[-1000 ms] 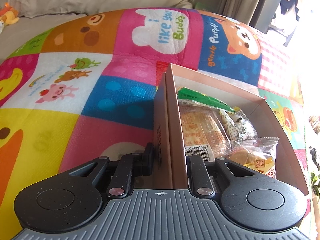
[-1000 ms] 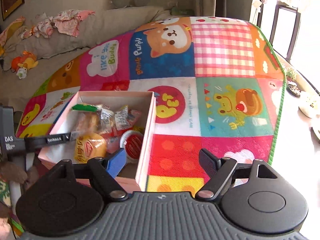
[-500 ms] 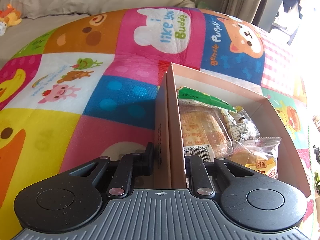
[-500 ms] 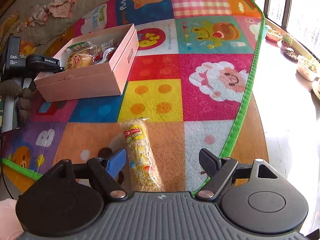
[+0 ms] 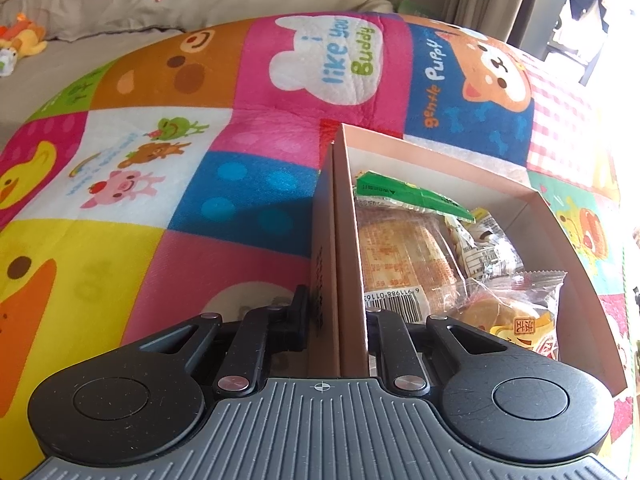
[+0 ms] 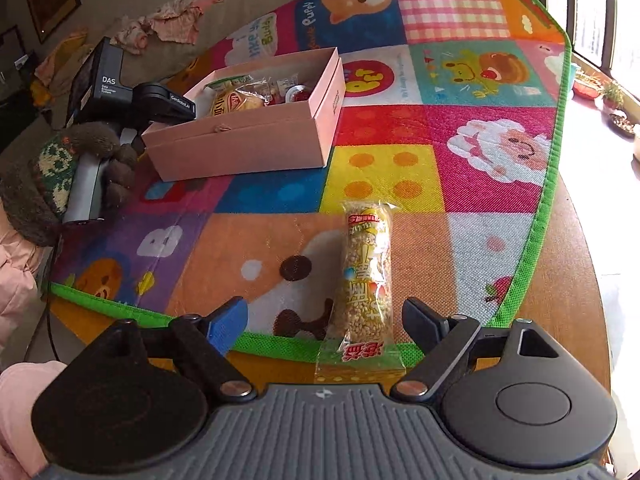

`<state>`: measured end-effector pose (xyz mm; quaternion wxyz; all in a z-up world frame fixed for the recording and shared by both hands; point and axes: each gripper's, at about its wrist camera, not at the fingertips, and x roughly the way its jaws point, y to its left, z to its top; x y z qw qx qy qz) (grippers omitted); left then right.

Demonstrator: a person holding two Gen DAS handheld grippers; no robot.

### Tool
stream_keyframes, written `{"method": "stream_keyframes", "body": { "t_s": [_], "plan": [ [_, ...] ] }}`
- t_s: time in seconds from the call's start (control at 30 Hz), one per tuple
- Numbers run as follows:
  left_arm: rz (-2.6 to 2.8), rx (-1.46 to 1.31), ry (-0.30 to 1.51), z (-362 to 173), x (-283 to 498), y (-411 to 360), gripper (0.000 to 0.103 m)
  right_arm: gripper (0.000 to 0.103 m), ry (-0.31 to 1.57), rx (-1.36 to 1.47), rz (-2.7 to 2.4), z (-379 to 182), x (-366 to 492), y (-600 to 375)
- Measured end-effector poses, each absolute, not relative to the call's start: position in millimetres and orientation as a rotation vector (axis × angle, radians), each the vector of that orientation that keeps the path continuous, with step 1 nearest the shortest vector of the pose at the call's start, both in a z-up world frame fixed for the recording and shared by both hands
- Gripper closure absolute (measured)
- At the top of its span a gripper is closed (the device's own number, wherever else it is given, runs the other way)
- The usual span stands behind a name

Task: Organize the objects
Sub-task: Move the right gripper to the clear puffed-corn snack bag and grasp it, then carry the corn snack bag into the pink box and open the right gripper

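Note:
A pink cardboard box (image 6: 256, 136) stands on the colourful play mat, with several wrapped snacks (image 5: 420, 252) inside. My left gripper (image 5: 338, 312) is shut on the box's left wall (image 5: 338, 240); it also shows in the right wrist view (image 6: 160, 100). A long puffed-rice snack bar (image 6: 364, 280) lies on the mat near its front edge. My right gripper (image 6: 326, 314) is open, its fingers on either side of the bar's near end, apart from it.
The play mat (image 6: 440, 152) has a green border (image 6: 536, 220) over a wooden table edge (image 6: 572, 300). A grey sofa (image 5: 200, 0) with clothes and a plush toy lies behind. Plant pots (image 6: 612, 100) sit at the far right.
My right gripper has pulled back from the box to the mat's front edge, and the snack bar now lies between its open fingers. My left gripper still grips the box wall.

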<state>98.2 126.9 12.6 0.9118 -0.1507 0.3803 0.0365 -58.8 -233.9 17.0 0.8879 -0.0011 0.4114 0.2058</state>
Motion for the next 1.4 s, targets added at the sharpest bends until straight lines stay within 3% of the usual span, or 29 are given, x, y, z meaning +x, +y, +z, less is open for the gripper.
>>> {"method": "stream_keyframes", "body": {
  "t_s": [0.27, 0.37, 0.53, 0.8, 1.4],
  "plan": [
    [0.072, -0.302, 0.783, 12, 98, 127, 0.086, 0.022, 0.805, -0.115, 0.298, 5, -40, -213],
    [0.07, -0.302, 0.783, 12, 97, 128, 0.086, 0.03, 0.801, -0.103, 0.298, 5, -33, -213],
    [0.068, -0.303, 0.781, 12, 97, 128, 0.086, 0.054, 0.797, -0.1, 0.307, 8, -31, -208],
    [0.062, -0.312, 0.78, 12, 97, 128, 0.085, 0.074, 0.808, -0.119, 0.312, 10, -37, -206],
    [0.05, -0.324, 0.776, 11, 96, 131, 0.084, 0.075, 0.746, -0.11, 0.382, 62, -43, -194]
  ]
}}
